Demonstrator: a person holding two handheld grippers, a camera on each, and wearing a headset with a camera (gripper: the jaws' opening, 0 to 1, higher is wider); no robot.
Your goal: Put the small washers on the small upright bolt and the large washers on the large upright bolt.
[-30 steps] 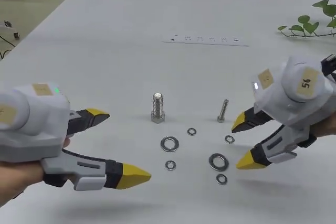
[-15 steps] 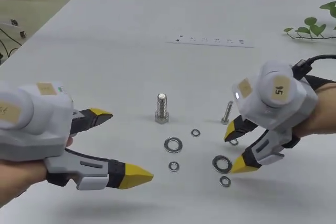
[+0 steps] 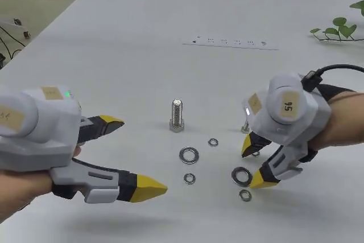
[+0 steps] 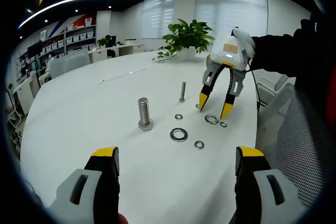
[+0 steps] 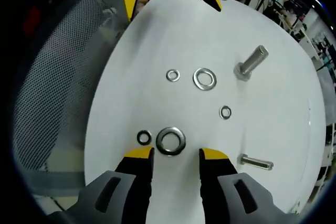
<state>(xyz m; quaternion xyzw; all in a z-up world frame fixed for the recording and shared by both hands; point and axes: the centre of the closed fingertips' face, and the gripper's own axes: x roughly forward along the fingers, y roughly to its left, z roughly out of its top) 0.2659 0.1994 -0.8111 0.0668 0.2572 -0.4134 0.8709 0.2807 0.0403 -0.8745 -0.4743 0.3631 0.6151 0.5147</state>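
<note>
The right gripper (image 3: pixel 256 163) hangs over the near-right large washer (image 5: pixel 171 140), its fingers parted a little wider than the ring and holding nothing. That washer lies flat on the smooth bench (image 3: pixel 142 38), so closing fingers may skate it away or ride over it rather than lift it. A small washer (image 5: pixel 144 138) lies just beside it on the near side and could be swept along or pinched up with it. The small bolt (image 5: pixel 255 162) stands just beyond this gripper, resting on its head alone, and a careless swing could topple it. The left gripper (image 3: pixel 128 155) hovers at the near left, fingers wide apart and empty. There are two bolts, the large bolt (image 3: pixel 177 115) standing left of the small one. There are two large washers, the second large washer (image 3: pixel 189 155) lying mid-cluster. Three small washers are certain; a possible fourth by the right gripper's far fingertip is too hidden to confirm. No washer sits on a bolt.
</note>
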